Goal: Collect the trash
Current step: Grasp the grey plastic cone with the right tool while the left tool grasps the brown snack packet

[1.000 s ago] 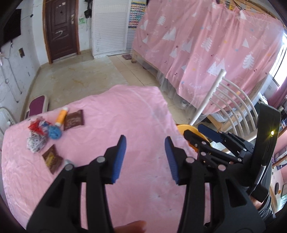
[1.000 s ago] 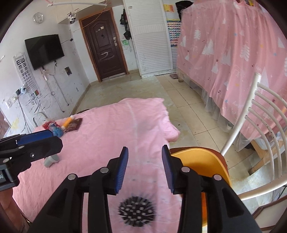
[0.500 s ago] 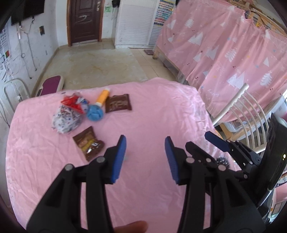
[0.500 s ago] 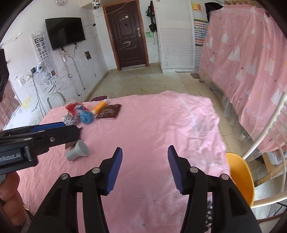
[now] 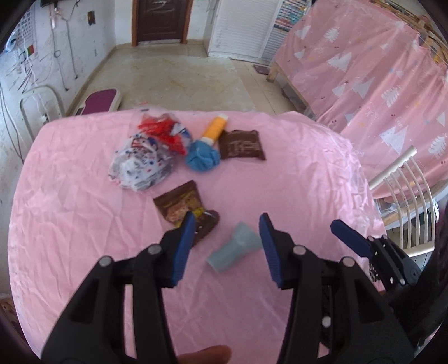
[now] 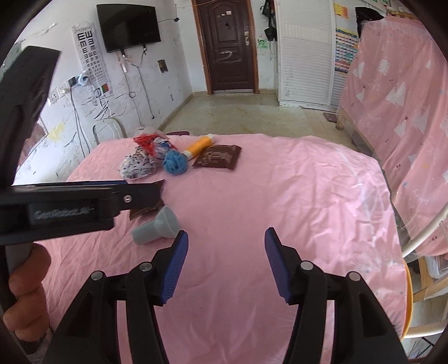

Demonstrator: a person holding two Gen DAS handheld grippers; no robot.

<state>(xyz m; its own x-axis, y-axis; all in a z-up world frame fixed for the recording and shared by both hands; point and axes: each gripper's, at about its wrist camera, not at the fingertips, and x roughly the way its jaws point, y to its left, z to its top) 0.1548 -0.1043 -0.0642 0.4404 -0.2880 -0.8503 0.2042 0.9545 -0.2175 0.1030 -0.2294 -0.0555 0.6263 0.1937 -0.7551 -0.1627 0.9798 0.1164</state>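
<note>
1. Two grippers hover over a table draped in a pink cloth (image 5: 84,224), both spread wide and holding nothing: the left gripper (image 5: 226,246) frames a grey funnel-shaped cup (image 5: 233,246) lying on its side, while the right gripper (image 6: 225,263) hangs above bare cloth at 5 o'clock of that cup.

2. Most of the trash sits toward 12 o'clock on the cloth: a brown snack wrapper (image 5: 186,210) just beyond the left fingertip, a crumpled patterned bag (image 5: 140,165), a red-and-blue wrapper (image 5: 162,131), a blue crumpled ball (image 5: 202,156), an orange tube (image 5: 215,129) and a dark brown packet (image 5: 241,145).

3. Rolling is the likely first hazard: the cup rests on its curved side, and a nudge from one finger before the other closes could send it toward the table's 3 o'clock edge.

4. Snagging is the second risk, in my judgement; a low closing stroke could pinch the wrinkled cloth along with the cup and drag the whole cover, shifting the pile.

5. Crowding is a third: the left fingertip overlaps the snack wrapper in the left wrist view, so a grab may catch the wrapper too, or flick it away.

6. Beyond the table lie a tiled floor (image 6: 238,112), a dark wooden door (image 6: 228,44) at 12 o'clock, a wall-mounted television (image 6: 128,26) and eye chart (image 6: 89,58) at 10 o'clock, pink tree-print curtains (image 6: 406,98) at 2 o'clock, and a white slatted chair (image 5: 406,201) at 3 o'clock.
</note>
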